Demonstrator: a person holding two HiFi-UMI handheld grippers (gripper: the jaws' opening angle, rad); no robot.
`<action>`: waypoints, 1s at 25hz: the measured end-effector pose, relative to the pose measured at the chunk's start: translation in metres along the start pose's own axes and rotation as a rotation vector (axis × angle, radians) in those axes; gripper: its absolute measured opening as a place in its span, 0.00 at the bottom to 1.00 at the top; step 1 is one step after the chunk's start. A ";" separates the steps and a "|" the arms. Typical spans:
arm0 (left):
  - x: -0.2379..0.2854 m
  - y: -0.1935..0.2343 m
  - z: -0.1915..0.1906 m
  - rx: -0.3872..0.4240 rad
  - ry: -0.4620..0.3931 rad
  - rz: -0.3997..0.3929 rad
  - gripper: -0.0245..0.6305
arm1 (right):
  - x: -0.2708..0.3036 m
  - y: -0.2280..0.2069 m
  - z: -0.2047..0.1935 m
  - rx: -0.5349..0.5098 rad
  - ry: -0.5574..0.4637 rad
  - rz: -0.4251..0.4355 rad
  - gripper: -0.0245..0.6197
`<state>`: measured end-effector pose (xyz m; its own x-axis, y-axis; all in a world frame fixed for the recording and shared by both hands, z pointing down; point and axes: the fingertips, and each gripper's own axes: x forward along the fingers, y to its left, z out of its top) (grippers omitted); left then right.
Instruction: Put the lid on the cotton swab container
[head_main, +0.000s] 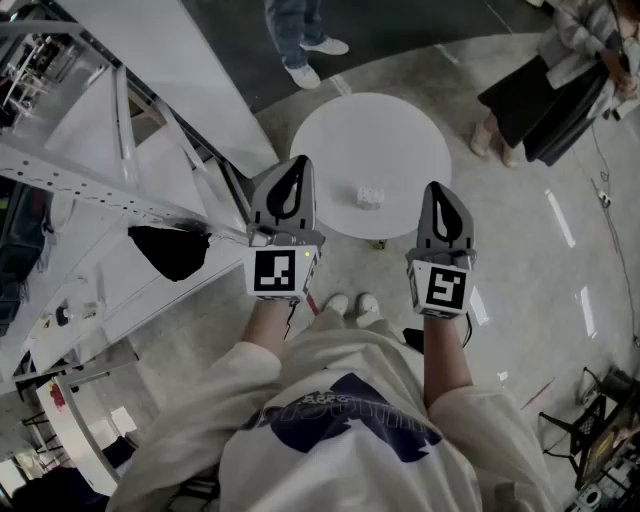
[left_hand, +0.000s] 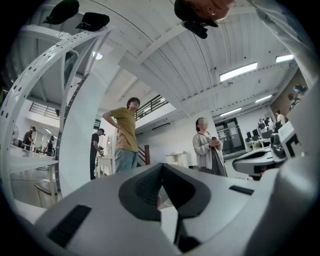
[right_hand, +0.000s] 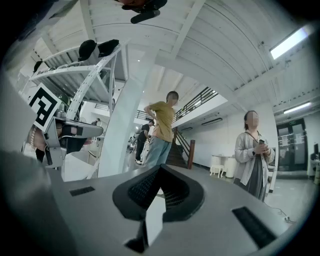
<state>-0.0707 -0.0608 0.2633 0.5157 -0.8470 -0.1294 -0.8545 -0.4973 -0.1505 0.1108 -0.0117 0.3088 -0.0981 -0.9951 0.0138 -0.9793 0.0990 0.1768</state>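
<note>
On a round white table (head_main: 330, 150) stands a small clear box (head_main: 370, 196), the cotton swab container; I cannot make out a separate lid from here. Both grippers are held high, close to the person's body and well short of the table. My left gripper (head_main: 296, 165) has its jaws shut with nothing between them. My right gripper (head_main: 438, 190) is shut and empty as well. In the left gripper view the left gripper (left_hand: 161, 168) points level across the room, so the table is hidden. The right gripper (right_hand: 160, 169) also looks out at the room.
A white metal frame (head_main: 110, 180) rises at the left, close to my left gripper. One person in a yellow shirt (left_hand: 125, 131) and one in a light cardigan (left_hand: 206, 149) stand beyond the table. The person's shoes (head_main: 350, 305) show below the grippers.
</note>
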 end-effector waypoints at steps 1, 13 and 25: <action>0.000 -0.001 0.000 -0.008 0.005 0.001 0.03 | 0.000 0.000 0.001 0.009 -0.008 0.002 0.05; -0.003 0.000 -0.009 -0.006 0.036 0.024 0.03 | -0.003 -0.008 -0.007 0.006 0.010 0.008 0.05; -0.015 0.020 -0.029 -0.094 0.105 0.093 0.10 | -0.022 -0.080 -0.013 0.173 -0.036 -0.043 0.05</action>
<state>-0.0970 -0.0634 0.2911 0.4293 -0.9025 -0.0347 -0.9027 -0.4275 -0.0493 0.1937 0.0021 0.3075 -0.0591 -0.9979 -0.0261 -0.9982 0.0590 0.0043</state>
